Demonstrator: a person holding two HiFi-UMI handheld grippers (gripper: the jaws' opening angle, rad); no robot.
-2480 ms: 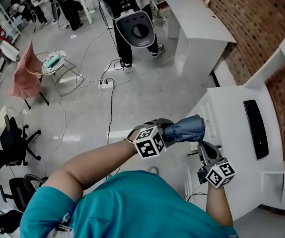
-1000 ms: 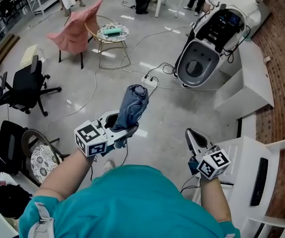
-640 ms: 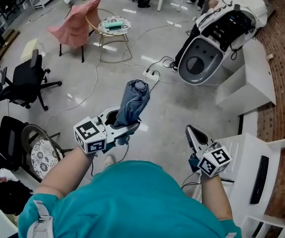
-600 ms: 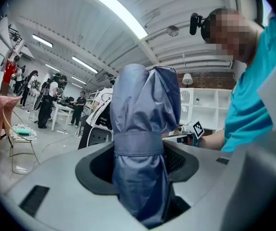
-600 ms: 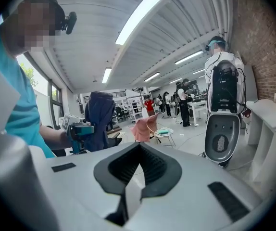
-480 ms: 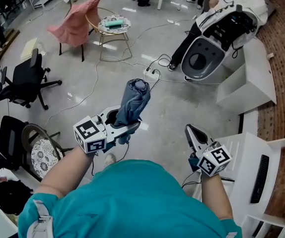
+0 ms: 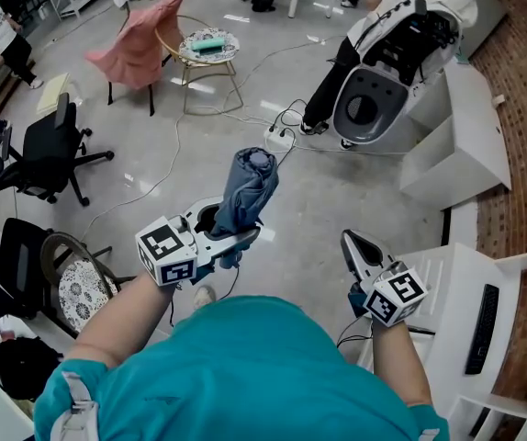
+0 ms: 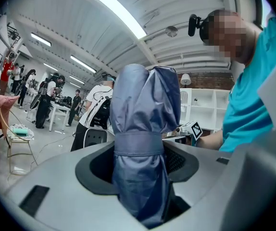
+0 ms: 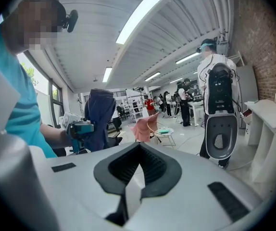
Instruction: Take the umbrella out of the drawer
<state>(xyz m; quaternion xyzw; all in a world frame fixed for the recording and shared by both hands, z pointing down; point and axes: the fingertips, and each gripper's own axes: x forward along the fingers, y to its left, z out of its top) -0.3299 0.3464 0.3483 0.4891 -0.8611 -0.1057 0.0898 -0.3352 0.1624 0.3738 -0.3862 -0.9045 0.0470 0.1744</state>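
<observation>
While the left gripper (image 7: 229, 239) is clamped on the folded blue-grey umbrella (image 7: 248, 184), the umbrella juts out from its jaws over the grey floor (image 7: 153, 136), well apart from the white desk (image 7: 452, 288). Right gripper (image 7: 351, 242): jaws together, nothing between them.

umbrella (image 8: 144, 119) lower end hidden inside left gripper (image 8: 140, 150), white desk (image 7: 447, 283) cut by frame edge

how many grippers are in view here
2. The left gripper is left of centre in the head view, shut on a folded blue umbrella. The right gripper is at lower right, jaws together and empty. Nothing suggests a hidden third.
</observation>
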